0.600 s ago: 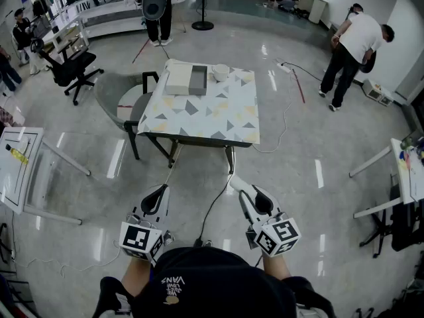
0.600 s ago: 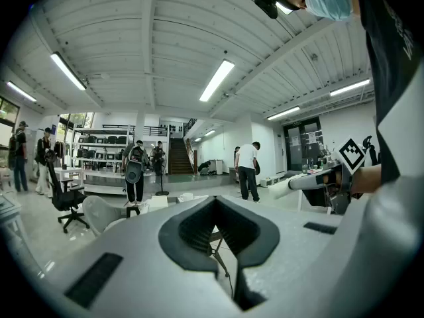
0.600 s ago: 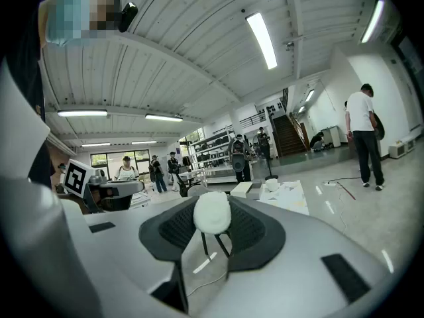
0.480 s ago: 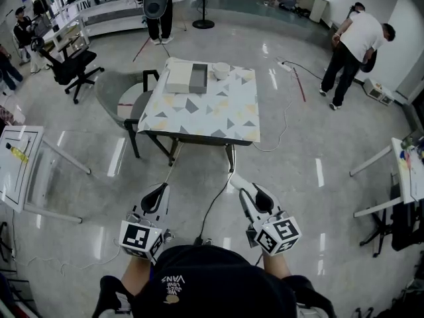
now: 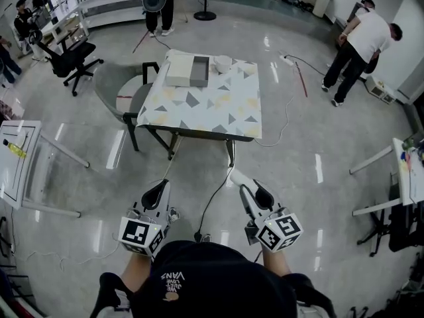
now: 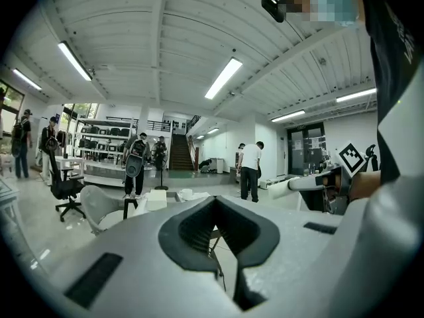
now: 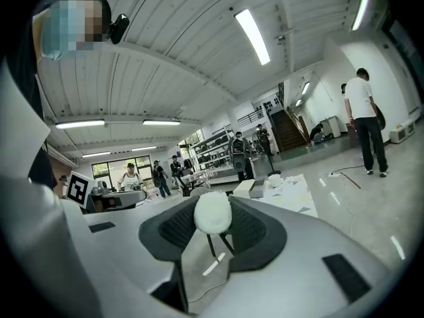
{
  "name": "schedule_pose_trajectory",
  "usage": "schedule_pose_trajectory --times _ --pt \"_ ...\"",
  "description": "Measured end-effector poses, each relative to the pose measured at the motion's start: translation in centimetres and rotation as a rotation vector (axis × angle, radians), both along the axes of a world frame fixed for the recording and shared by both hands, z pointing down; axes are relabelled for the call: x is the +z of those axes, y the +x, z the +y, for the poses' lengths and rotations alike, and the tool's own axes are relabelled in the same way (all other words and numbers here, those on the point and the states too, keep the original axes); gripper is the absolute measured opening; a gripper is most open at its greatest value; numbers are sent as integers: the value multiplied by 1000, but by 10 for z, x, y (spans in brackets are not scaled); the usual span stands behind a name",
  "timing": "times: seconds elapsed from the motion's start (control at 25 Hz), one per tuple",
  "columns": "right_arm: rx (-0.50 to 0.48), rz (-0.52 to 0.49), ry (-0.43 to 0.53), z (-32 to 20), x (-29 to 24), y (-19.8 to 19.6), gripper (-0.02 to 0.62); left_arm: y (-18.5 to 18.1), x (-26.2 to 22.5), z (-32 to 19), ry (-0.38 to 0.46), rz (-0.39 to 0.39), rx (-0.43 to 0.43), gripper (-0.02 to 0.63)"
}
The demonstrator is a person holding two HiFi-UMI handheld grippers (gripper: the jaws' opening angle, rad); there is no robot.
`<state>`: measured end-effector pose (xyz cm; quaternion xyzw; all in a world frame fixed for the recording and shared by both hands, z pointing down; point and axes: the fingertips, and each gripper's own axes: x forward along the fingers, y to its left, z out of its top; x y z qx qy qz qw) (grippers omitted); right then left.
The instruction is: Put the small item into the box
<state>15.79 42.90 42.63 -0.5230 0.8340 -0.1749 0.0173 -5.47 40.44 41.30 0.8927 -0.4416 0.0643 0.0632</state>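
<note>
The head view looks steeply down, with the surface [image 5: 199, 105] far off at 12 o'clock. Left gripper view and right gripper view share it, looking level.

White ball [image 7: 212, 212]; grey-and-yellow triangle-patterned tablecloth [image 5: 205, 108]

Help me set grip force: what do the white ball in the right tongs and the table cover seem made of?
White ball: matte, fuzzy-edged, likely foam or cotton. Table cover: flat triangle-printed sheet, perhaps cloth or vinyl; too far to tell.
</note>
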Motion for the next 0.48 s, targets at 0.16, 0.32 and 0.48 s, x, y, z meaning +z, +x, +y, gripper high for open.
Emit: schedule_pose_trajectory --times 0.16,0.32,0.48 --pt "9 9 -10 -29 3 -6 129 -5 7 -29 -11 11 11 5" --pt "27 14 -26 -68 5 -18 129 -15 15 -71 -42 22 31 5" --pt "58 23 -20 -112 0 -29 129 -21 10 -119 -27 12 80 5"
